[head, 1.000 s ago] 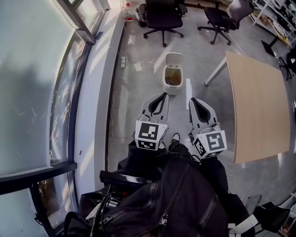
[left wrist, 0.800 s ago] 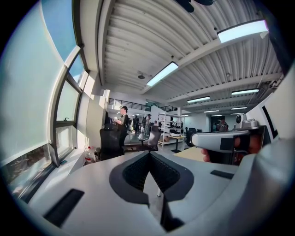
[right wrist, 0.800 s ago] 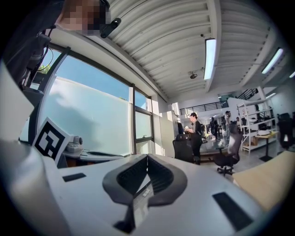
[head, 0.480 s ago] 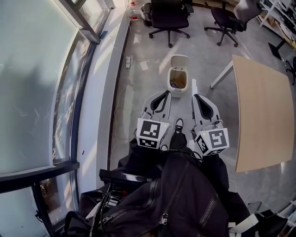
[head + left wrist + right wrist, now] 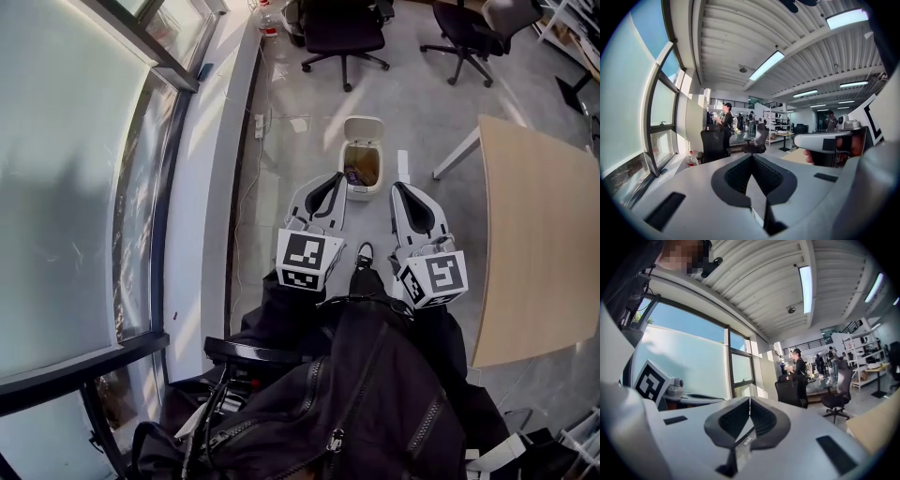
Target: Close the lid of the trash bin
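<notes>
The white trash bin [image 5: 366, 191] stands on the grey floor [image 5: 309, 103]. Its lid [image 5: 364, 127] is tipped up and back, away from the tongs, so the brownish inside shows. In the head view the bin lies just beyond the two tips and between them.

The left tongs [image 5: 335, 177] are pressed together with nothing between them, their tip close by the bin's left edge. The right tongs [image 5: 397, 186] are likewise pressed together and empty, their tip just off the bin's right side. Whether either tip touches the bin cannot be told.

To the right of the right tongs runs a pale wooden desk [image 5: 539, 244]. To the left of the left tongs is a long window [image 5: 84, 187]. Well beyond the bin stand two office chairs [image 5: 342, 28].
</notes>
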`<state>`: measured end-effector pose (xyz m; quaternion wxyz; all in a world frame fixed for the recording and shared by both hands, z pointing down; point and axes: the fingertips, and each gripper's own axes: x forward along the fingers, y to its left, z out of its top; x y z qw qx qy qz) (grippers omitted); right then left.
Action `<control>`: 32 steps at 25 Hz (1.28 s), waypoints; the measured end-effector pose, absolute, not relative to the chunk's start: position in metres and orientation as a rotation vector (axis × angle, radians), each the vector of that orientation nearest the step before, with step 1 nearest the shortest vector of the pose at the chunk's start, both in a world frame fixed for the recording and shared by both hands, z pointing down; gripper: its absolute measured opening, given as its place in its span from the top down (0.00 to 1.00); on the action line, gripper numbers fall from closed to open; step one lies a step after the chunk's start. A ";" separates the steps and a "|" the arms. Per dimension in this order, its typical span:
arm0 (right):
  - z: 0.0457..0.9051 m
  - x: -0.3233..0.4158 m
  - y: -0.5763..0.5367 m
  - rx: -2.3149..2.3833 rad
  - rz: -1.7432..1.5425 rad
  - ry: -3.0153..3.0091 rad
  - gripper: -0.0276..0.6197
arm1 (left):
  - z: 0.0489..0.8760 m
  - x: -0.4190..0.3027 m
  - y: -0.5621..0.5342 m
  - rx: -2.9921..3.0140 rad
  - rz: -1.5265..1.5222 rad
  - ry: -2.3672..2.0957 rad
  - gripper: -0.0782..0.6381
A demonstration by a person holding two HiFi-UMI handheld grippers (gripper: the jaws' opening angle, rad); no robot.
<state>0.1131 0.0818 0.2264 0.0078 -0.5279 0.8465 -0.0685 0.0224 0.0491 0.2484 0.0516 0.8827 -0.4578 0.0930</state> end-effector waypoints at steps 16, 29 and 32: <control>0.300 0.183 -0.042 -1.569 -0.477 2.697 0.95 | 0.321 0.085 -0.053 2.554 0.557 -1.377 0.89; 0.379 0.145 -0.100 -1.479 -0.565 2.870 0.95 | 0.416 0.038 -0.075 2.368 0.589 -1.415 0.89; 0.406 0.136 -0.117 -1.478 -0.574 2.920 0.95 | 0.445 0.027 -0.081 2.331 0.597 -1.402 0.89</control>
